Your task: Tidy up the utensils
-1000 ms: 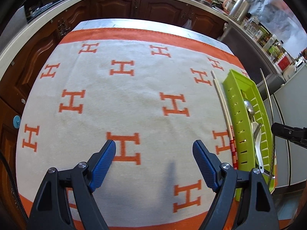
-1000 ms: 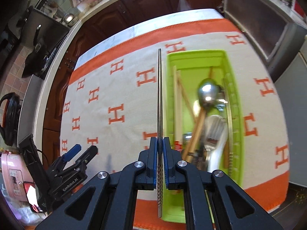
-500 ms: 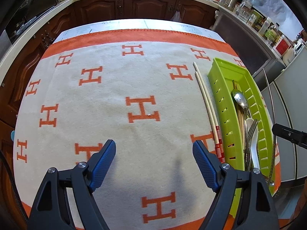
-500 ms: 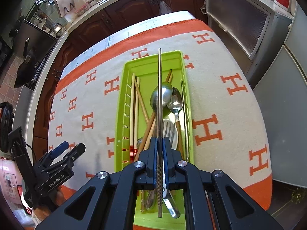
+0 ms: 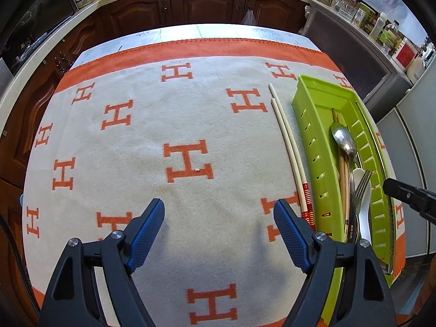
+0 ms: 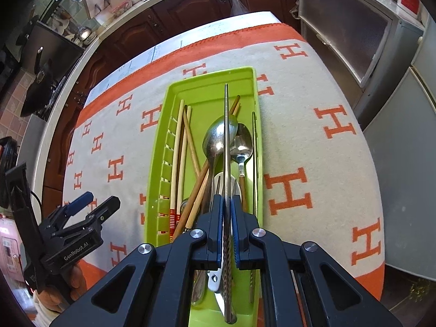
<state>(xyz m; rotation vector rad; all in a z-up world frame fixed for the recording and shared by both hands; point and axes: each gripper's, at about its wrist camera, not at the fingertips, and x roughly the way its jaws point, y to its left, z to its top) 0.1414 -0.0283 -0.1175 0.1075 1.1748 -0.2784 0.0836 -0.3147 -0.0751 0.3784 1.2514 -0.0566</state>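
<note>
Currently, we held the right gripper (image 6: pixel 226 209) above the green tray (image 6: pixel 160 147), its jaws pressed together on a metal chopstick (image 6: pixel 226 125). That chopstick ran lengthwise over the tray, its far tip pointing toward the tray's far wall and its ridged near end projecting behind the blue pads.

We kept the left gripper (image 5: pixel 218 226) over the bare cloth (image 5: pixel 130 141) to the left of the tray, jaws spread wide with nothing between them. In the right wrist view the left gripper (image 6: pixel 81 207) appeared at the near left, well apart from the tray.

The tray lay on the white cloth with orange H marks, toward its right side. Inside the tray we observed:
- a large metal spoon (image 6: pixel 218 136) and a smaller spoon (image 6: pixel 242 144) just right of it;
- a fork (image 5: pixel 361 188) lying over a white spoon (image 5: pixel 363 212);
- brown wooden chopsticks (image 6: pixel 194 190) crossing at an angle;
- a second metal chopstick (image 6: pixel 254 163) along the right wall.

A pair of pale chopsticks (image 5: pixel 288 147) with red-banded near ends lay on the cloth just beside the tray's left wall, outside it.
</note>
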